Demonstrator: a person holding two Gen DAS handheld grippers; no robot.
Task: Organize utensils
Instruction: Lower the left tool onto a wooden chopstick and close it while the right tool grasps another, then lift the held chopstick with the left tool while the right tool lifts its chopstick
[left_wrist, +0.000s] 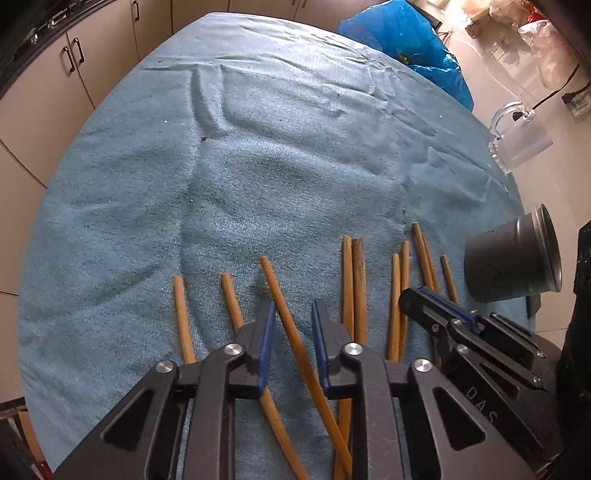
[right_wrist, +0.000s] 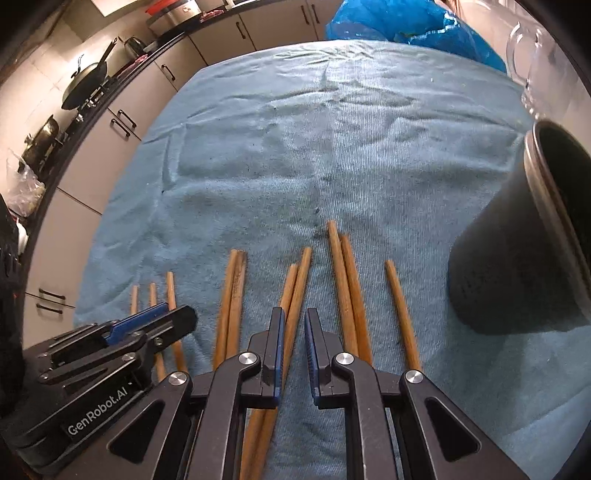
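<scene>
A blue towel (left_wrist: 258, 177) covers the worktop, creased in its far half. At its right edge stands a dark metal holder (right_wrist: 517, 251), upright with its mouth open; beyond it sits a clear glass mug (left_wrist: 517, 140). The chopsticks (right_wrist: 340, 280) lie loose on the towel in a rough row, near the holder but none inside it, some paired and touching, others single.

The left gripper (left_wrist: 293, 332) hovers over the left part of the row with its jaws spread, one slanted chopstick (left_wrist: 284, 317) running between them but not clamped. The right gripper (right_wrist: 294, 339) hangs over the middle of the row, jaws parted narrowly and pinching nothing; a touching pair runs under its left finger.

The likely next step is a pinch and a carry to the holder. The risks: a thin round stick may roll off the pads, a close on a touching pair may drag the neighbour askew, and the two grippers, working just beside each other, may collide.
</scene>
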